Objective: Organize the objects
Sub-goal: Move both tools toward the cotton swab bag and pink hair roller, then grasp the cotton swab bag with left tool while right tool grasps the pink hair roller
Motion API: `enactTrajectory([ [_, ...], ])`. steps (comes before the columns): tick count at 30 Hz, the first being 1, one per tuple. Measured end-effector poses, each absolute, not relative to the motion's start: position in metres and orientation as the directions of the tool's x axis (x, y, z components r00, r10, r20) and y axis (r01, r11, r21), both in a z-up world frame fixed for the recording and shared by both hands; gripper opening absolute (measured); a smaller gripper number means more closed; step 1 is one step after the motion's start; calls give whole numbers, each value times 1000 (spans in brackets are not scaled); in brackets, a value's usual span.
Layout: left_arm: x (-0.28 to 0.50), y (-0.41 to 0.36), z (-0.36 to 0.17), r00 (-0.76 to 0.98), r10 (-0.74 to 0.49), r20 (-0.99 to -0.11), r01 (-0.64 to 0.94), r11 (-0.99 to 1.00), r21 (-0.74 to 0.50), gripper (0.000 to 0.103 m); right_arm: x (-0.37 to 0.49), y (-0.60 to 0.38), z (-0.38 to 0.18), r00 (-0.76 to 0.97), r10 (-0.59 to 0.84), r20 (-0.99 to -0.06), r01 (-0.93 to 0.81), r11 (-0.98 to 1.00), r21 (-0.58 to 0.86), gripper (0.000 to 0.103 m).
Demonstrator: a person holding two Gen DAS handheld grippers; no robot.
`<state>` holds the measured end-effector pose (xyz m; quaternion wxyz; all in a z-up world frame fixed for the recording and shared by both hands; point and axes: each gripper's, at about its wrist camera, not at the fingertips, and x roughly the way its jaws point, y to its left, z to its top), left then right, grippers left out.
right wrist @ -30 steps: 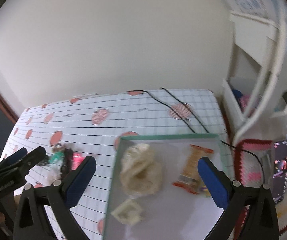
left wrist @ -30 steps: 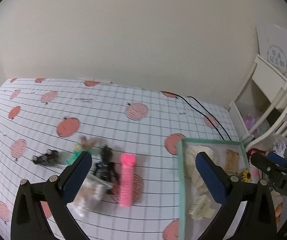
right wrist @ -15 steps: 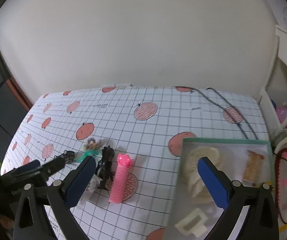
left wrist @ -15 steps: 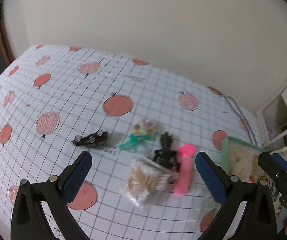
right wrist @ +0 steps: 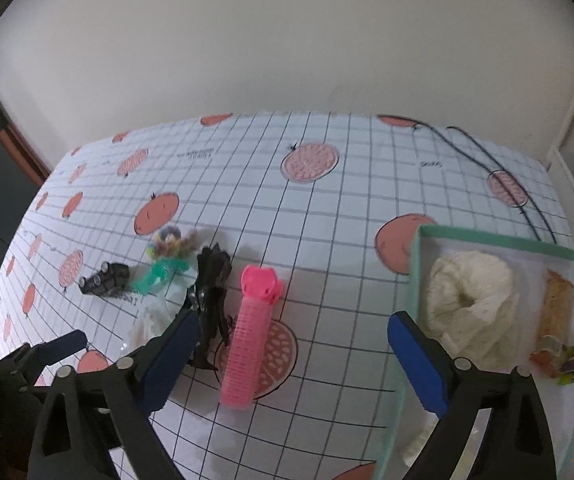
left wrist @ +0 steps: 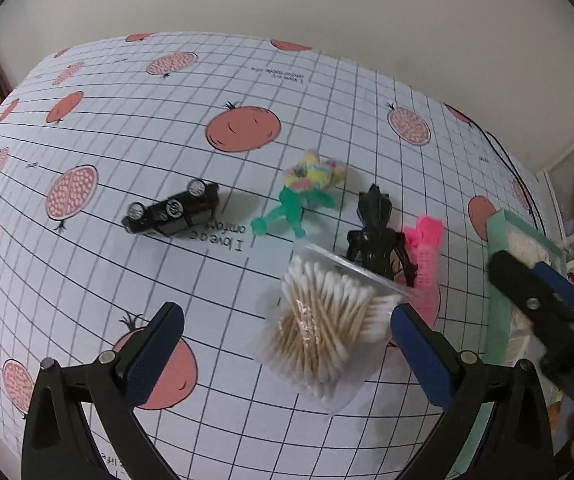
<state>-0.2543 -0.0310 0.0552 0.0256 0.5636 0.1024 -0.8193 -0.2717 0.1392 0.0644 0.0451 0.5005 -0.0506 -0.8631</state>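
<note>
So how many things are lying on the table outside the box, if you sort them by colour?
Black: 2, the toy car and the hair claw.
Pink: 1, the hair roller.
Green with mixed colours: 1, the flower toy.
White and tan: 1, the bag of cotton swabs.
Total: 5.

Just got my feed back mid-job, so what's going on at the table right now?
A person is sorting small items into the green tray. Both grippers are open and empty. The left gripper hovers over the bag of cotton swabs, jaws either side of it. The right gripper hangs above the pink hair roller. The black toy car, flower toy and black hair claw lie on the tablecloth.
</note>
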Motion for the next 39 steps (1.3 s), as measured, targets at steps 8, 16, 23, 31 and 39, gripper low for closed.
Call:
enactTrajectory([
  [8, -255, -25, 42, -349, 68, -935, 134, -983, -122, 103, -276, 131, 44, -449, -143, -882, 26, -989, 147, 77],
  [16, -257, -20, 35, -332, 60, -941, 121, -987, -106, 97, -278, 123, 32, -426, -144, -893, 24, -989, 148, 67],
  [23, -257, -17, 29, -306, 71, -949, 111, -988, -110, 88, -282, 118, 21, -406, -159, -900, 24, -986, 163, 60],
  [31, -255, -19, 24, -285, 61, -957, 130, -986, -101, 77, -282, 108, 18, -397, -173, -901, 49, -985, 167, 43],
  [39, -254, -22, 26, -286, 50, -957, 141, -986, -93, 61, -280, 108, 19, -390, -187, -902, 63, -982, 176, 35],
])
